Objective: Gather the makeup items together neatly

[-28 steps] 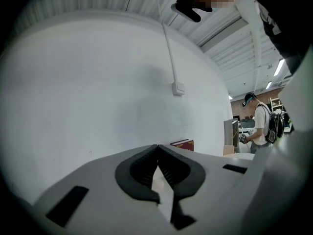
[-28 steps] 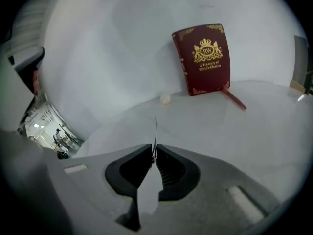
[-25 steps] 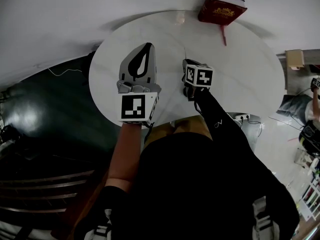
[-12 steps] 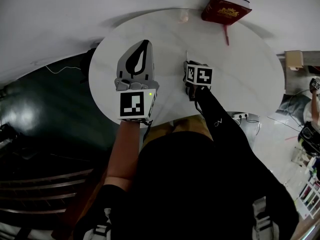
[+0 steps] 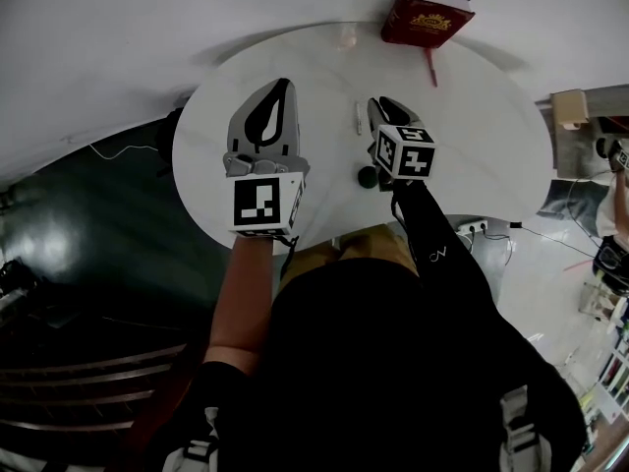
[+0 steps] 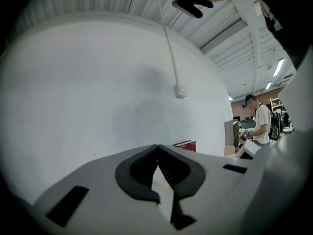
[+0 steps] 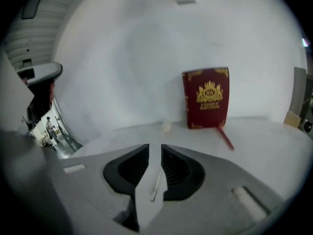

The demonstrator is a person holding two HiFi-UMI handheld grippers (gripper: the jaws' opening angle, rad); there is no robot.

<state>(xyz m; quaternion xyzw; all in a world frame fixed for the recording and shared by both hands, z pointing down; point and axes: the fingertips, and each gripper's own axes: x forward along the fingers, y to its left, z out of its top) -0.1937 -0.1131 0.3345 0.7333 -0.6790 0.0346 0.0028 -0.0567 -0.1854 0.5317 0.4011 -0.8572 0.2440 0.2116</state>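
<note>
**Right gripper empty, makeup not yet gathered**

I read this as the gap between one placement and the next pick. My right gripper [image 5: 383, 106] hangs over the middle of the round table [image 5: 491, 136], tilted downward. Its jaws have just been opening and stand slightly apart with nothing between them. A thin white stick [image 5: 357, 116] lies on the table just beside its tips. A dark round pot [image 5: 367, 176] sits close by, beside the gripper's body and nearer to me. The two lie near each other but not touching.

A small pale item [image 5: 344, 37] lies well apart at the far edge, near the red book [image 5: 426, 16]. A red strip [image 5: 429, 67] runs out from the book, and I cannot tell whether it is a ribbon or a pencil.

My left gripper [image 5: 285, 87] is held level, jaws clenched tip to tip on nothing.

The next move, as I judge it, is to reach across for the pale item and bring it back to the pot and stick. It looks tiny, so the jaws need careful centring.

I see no tray, bag or box, so everything lies loose on the tabletop.
</note>
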